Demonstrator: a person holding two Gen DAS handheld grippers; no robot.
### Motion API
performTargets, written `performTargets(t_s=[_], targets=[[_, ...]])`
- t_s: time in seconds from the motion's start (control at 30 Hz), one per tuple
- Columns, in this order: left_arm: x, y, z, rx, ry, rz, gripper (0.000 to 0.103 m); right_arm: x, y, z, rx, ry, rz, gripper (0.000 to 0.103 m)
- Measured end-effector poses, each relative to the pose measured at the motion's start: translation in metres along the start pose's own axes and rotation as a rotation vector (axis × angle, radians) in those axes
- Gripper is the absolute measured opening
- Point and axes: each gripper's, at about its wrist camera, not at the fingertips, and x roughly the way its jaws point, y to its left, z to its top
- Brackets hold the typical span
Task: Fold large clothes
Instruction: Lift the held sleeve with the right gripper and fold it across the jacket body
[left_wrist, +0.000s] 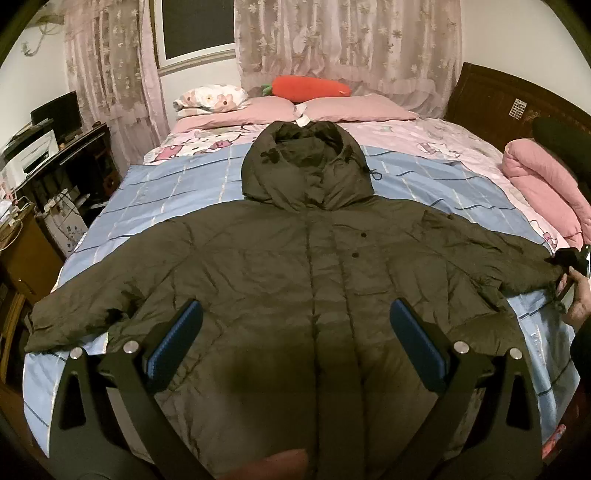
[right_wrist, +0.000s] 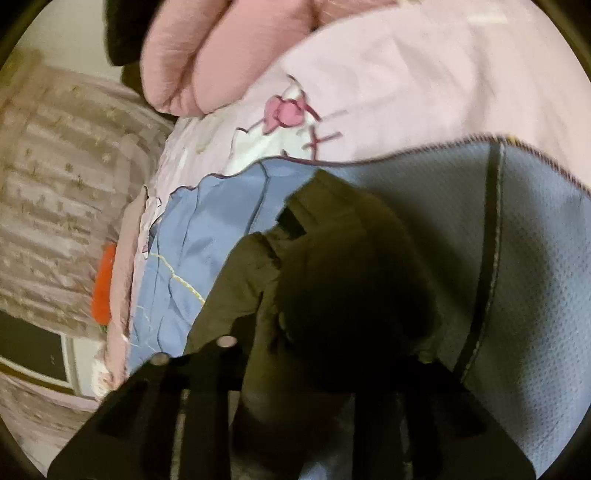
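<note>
Left hand-held gripper wide above coat; right hand-held gripper pinches sleeve, best carried flat across.

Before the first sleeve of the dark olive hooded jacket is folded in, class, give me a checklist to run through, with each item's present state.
1. Jacket lies flat, front up, on the bed: ok.
2. Both sleeves spread out to the sides: ok.
3. Hood laid flat above the collar: ok.
4. Left gripper open and above the jacket body, holding nothing: ok.
5. Right gripper closed on the sleeve cuff: cannot tell; dark, blurred fabric covers the fingers in the right wrist view.
6. Folded pink quilt lies apart from the sleeve's path: ok.
</note>
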Motion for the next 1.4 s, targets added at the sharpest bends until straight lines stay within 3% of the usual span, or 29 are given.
performTargets(t_s=[0.13,0.4,0.8,0.97,1.2,1.3,1.4], targets=[[0.003,-0.001,0.000,0.003,0.002,0.003,0.101,-0.009,0.015,-0.003,-0.109,-0.063,-0.025,0.008],[-0.005,0.019,0.006,-0.066,-0.026,0.011,0.101,-0.042,0.065,-0.005,-0.281,-0.164,-0.042,0.008],[-0.028,0.081,0.011,-0.184,-0.071,0.053,0.101,-0.144,0.198,-0.050,-0.612,-0.301,0.046,0.008],[-0.037,0.106,0.010,-0.217,-0.082,0.070,0.101,-0.193,0.251,-0.095,-0.740,-0.346,0.135,0.008],[-0.055,0.140,-0.007,-0.210,-0.086,0.108,0.101,-0.242,0.317,-0.184,-0.971,-0.382,0.265,0.008],[-0.061,0.165,-0.005,-0.277,-0.071,0.116,0.101,-0.249,0.341,-0.225,-1.054,-0.376,0.310,0.008],[-0.083,0.193,-0.004,-0.364,-0.132,0.102,0.101,-0.244,0.360,-0.264,-1.107,-0.352,0.326,0.008]])
